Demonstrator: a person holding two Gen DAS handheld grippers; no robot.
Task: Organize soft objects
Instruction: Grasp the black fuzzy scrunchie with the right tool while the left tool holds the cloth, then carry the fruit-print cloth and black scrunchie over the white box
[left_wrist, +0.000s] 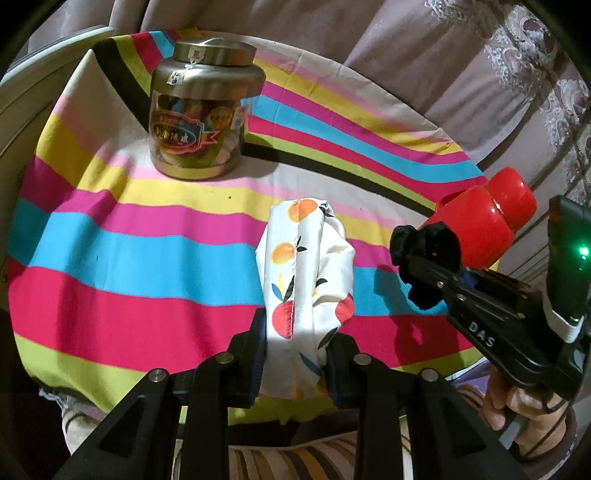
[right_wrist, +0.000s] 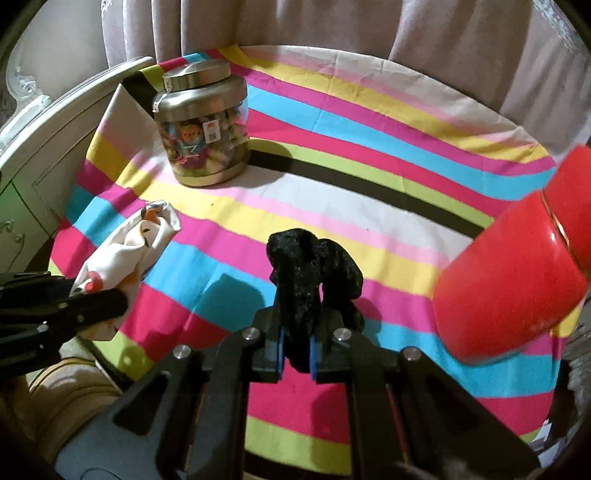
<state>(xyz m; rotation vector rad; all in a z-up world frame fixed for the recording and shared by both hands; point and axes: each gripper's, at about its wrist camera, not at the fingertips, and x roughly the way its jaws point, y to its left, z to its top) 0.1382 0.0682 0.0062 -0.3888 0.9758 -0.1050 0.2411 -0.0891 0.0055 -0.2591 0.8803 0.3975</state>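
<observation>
A surface (right_wrist: 369, 206) draped in a bright striped cloth stands before pale curtains, with a white carved piece of furniture at its far left. Going left to right: a steel-lidded jar (left_wrist: 203, 110) stands far left. Nearer, the left claw (left_wrist: 295, 350) is clamped on a bunched fruit-print cloth (left_wrist: 306, 266), held above the stripes. The right claw (left_wrist: 424, 266) is closed tight on a crumpled black fabric (right_wrist: 314, 273), also held off the surface. A glossy red bottle (right_wrist: 517, 280) is at the far right.

The risks, as I judge them: the red bottle sits just beside the right claw, so a sideways swing could knock it over. Either soft piece is pinched by only part of its bulk and could slip free or drag loose ends across the stripes.

Hard to tell: what the black fabric is, what the jar holds behind its label, and whether the bottle stands upright, since the fisheye bends and blurs it. Its base is cut off.
</observation>
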